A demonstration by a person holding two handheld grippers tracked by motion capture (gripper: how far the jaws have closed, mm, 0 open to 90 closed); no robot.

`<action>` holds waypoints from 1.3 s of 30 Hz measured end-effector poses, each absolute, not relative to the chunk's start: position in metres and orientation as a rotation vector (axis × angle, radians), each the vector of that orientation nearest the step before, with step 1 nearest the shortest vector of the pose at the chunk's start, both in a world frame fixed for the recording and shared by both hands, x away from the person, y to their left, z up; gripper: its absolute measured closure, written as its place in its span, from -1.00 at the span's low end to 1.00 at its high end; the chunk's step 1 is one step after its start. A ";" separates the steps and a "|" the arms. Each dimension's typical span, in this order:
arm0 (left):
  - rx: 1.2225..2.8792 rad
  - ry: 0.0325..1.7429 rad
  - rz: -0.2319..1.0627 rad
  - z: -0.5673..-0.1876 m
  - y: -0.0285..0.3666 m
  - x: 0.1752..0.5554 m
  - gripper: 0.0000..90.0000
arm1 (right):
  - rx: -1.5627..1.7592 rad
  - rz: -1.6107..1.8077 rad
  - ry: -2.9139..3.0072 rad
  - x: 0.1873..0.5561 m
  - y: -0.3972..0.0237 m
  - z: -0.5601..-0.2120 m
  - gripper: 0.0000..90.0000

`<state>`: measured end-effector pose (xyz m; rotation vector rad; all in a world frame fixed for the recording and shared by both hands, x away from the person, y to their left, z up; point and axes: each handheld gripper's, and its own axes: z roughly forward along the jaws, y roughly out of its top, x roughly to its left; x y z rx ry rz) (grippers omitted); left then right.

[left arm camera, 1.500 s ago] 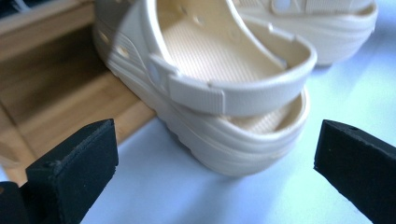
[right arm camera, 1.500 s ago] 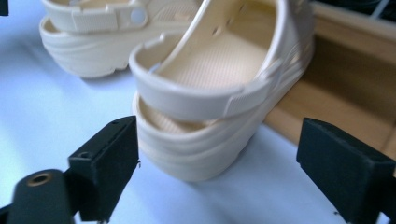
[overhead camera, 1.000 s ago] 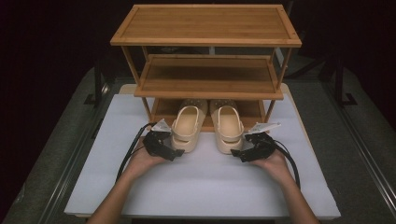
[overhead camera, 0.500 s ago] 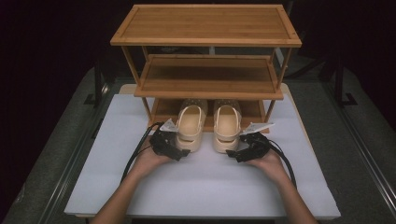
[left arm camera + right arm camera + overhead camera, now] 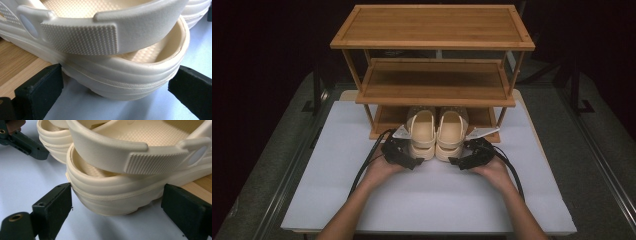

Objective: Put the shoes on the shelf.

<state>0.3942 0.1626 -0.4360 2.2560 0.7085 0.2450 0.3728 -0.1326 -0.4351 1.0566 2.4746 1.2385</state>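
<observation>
Two cream clogs lie side by side, toes under the wooden rack [image 5: 432, 27] and heels toward me. My left gripper [image 5: 416, 158] holds the heel of the left clog [image 5: 422, 127]. In the left gripper view both black jaws press the sides of that clog's [image 5: 112, 82] heel, left gripper [image 5: 116, 75]. My right gripper [image 5: 458, 159] holds the heel of the right clog [image 5: 452, 127] the same way. The right gripper view has the right gripper [image 5: 118, 192] with its jaws against the sole of that clog [image 5: 117, 200].
The rack has three shelves; the clogs' fronts rest on its lowest board [image 5: 15, 60]. The heels overhang the white table mat [image 5: 432, 205]. In the right gripper view the left clog [image 5: 50, 135] and left gripper [image 5: 25, 143] sit close by. Dark floor surrounds the table.
Both grippers have moved inward and slightly forward, and the two clogs have come closer together with them.
</observation>
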 end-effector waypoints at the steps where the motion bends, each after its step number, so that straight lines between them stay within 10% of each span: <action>1: 2.257 0.710 0.247 -0.436 0.162 0.394 -1.00 | 1.055 1.239 2.473 0.373 -0.132 -0.435 -0.78; 39: 2.185 0.849 0.333 -0.431 0.150 0.457 -0.99 | 1.057 1.226 2.386 0.447 -0.123 -0.429 -0.70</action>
